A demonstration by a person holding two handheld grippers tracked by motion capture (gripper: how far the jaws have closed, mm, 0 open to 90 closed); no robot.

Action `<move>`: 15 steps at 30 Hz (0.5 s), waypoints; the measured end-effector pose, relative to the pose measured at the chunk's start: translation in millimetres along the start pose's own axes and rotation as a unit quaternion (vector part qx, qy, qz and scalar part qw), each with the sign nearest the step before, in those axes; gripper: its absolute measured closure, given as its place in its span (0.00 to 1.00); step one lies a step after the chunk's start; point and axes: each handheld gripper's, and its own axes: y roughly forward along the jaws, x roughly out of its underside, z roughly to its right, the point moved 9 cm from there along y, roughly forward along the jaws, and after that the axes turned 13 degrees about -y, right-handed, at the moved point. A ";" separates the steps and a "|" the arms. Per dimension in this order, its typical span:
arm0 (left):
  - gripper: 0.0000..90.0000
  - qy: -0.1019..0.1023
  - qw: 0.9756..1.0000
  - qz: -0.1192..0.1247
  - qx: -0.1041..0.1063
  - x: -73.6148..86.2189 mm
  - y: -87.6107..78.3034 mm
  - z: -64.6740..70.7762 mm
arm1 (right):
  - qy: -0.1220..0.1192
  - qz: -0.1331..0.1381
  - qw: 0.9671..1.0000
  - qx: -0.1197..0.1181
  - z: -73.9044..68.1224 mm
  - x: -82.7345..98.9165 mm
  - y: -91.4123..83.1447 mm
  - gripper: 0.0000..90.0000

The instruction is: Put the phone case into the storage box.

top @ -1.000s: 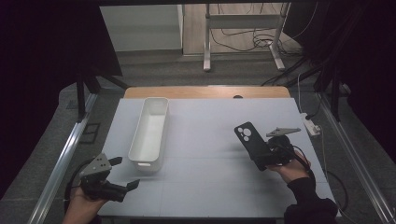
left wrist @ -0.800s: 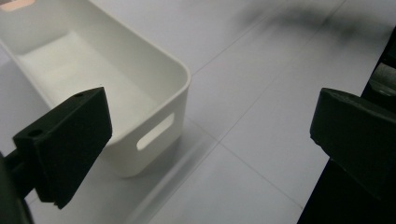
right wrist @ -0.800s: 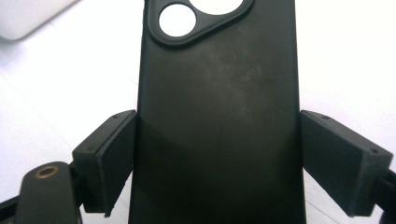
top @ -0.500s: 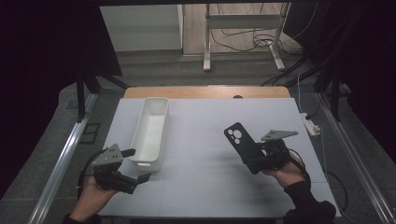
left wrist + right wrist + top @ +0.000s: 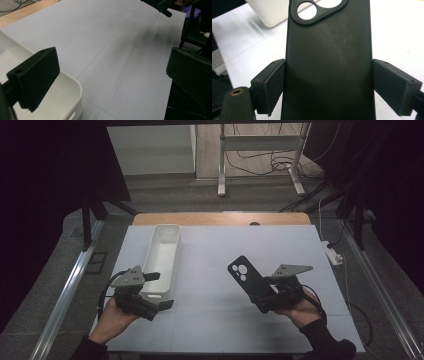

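A black phone case (image 5: 328, 65) was held by its two long edges between the jaws of the right gripper (image 5: 270, 295), the pads pressed flat to either side so that the case stood out stiffly ahead of the hand, its camera cut-out at the far end. Seen from above, the case (image 5: 246, 277) was carried clear of the pale table (image 5: 280, 245), tilted up and towards the middle, a pose judged to keep it free for setting down elsewhere. At the near left edge, the left gripper (image 5: 150, 292) was held with its jaws wide apart and nothing between them; one jaw was placed over the near end of the white tray (image 5: 162, 252), the other outside the rim, above bare table. That stance was taken as readiness to steady the tray, or to receive the case. In the left gripper view the tray's rounded corner (image 5: 75, 92) was seen just beside the nearer jaw, no contact being certain. The tray itself was laid lengthwise, away from the person and apparently empty, well apart from the case. Beyond the table's wooden far edge (image 5: 215, 218), a metal stand (image 5: 260, 157) and loose cables (image 5: 270, 167) were left on the floor.
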 end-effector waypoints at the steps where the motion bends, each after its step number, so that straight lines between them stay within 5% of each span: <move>1: 0.00 0.003 1.000 0.001 0.005 -2.2 2.2 1.1 | -0.001 0.004 1.000 -0.004 -2.5 -1.4 0.1 0.16; 15: 0.00 0.032 0.999 -0.009 0.042 -21.4 24.3 10.8 | -0.022 0.027 0.998 -0.047 -31.5 -16.1 2.5 0.16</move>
